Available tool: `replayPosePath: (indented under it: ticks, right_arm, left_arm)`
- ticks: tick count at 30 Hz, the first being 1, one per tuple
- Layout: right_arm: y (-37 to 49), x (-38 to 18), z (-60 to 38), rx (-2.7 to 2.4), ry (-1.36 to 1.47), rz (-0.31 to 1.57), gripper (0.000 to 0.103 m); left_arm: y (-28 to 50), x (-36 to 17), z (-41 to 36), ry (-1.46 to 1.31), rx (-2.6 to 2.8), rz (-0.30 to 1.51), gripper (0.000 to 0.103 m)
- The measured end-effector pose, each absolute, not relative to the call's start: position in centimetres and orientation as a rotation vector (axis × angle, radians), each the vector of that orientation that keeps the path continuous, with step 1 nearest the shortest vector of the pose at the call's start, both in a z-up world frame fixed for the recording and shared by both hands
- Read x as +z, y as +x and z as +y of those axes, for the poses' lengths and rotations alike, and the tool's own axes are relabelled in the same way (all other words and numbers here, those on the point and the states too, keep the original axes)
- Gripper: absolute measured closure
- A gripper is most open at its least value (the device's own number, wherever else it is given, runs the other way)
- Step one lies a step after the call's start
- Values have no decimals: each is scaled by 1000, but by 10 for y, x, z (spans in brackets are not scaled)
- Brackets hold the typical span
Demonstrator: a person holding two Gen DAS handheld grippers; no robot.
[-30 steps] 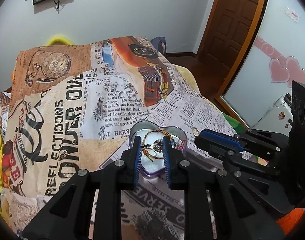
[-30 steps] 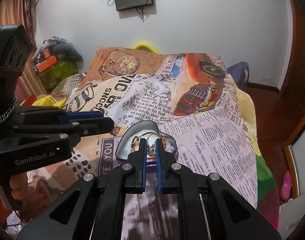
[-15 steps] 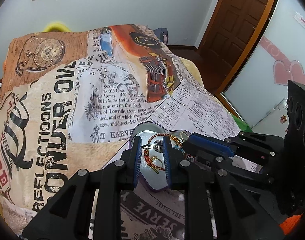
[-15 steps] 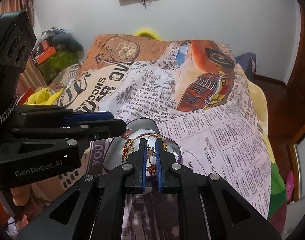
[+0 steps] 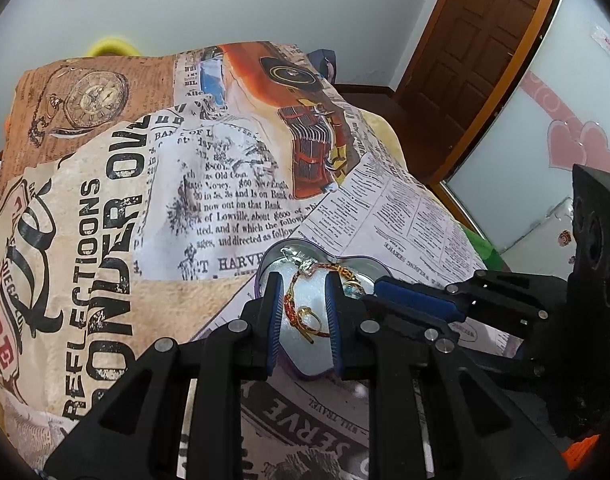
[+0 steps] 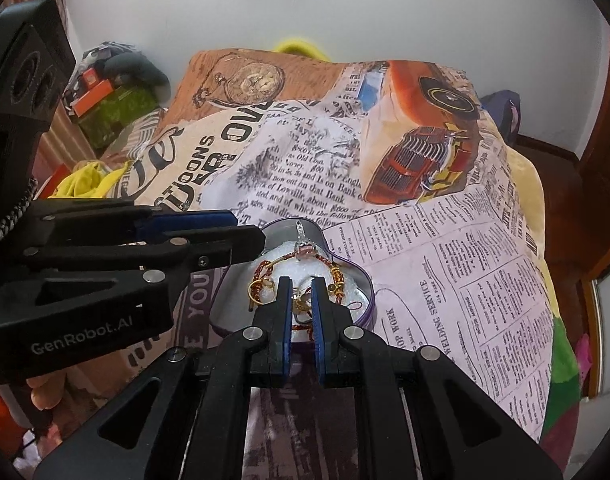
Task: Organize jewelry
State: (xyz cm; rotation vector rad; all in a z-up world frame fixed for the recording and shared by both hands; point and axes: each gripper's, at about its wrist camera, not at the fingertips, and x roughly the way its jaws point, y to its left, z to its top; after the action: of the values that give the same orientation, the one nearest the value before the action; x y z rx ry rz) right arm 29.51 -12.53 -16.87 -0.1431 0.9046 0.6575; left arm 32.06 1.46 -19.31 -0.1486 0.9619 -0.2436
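Note:
A purple heart-shaped tin [image 5: 273, 257] [image 6: 363, 280] with a white lining sits on the bed. Inside lie a red-and-gold beaded bracelet [image 5: 295, 304] [image 6: 265, 270], a gold ring [image 5: 310, 314] and a silver chain piece [image 6: 303, 245]. My left gripper [image 5: 301, 282] is open, its fingers astride the tin's near part, above the ring. My right gripper [image 6: 301, 286] is narrowly open over the tin, with small jewelry [image 6: 301, 300] between its fingers; contact is unclear. The right gripper's blue pad [image 5: 417, 300] shows at the tin's right side.
The bed is covered by a newspaper-and-car print blanket [image 5: 145, 200]. A wooden door [image 5: 485, 40] stands at the right, a glass panel with pink hearts [image 5: 577, 148] beside it. Clutter and boxes [image 6: 105, 100] sit left of the bed.
Both grippers have moved closer and lower over the tin. The right gripper's fingers have parted slightly.

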Motion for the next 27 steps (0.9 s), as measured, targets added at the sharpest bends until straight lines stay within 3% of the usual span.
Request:
replayPosePath:
  ticks: [5,17,27]
  right_arm:
    - [284,-154,-129,645,-152,870,73]
    - [233,-72,-163,585,-118,659,72]
    - [147,15,-197,534,-64,351,72]
  left_arm:
    - [305,-172,14,-140,-232,927,83]
    - [228,-86,10,-87,-164,722,75]
    - [120,2,3,-63,-110,399,62]
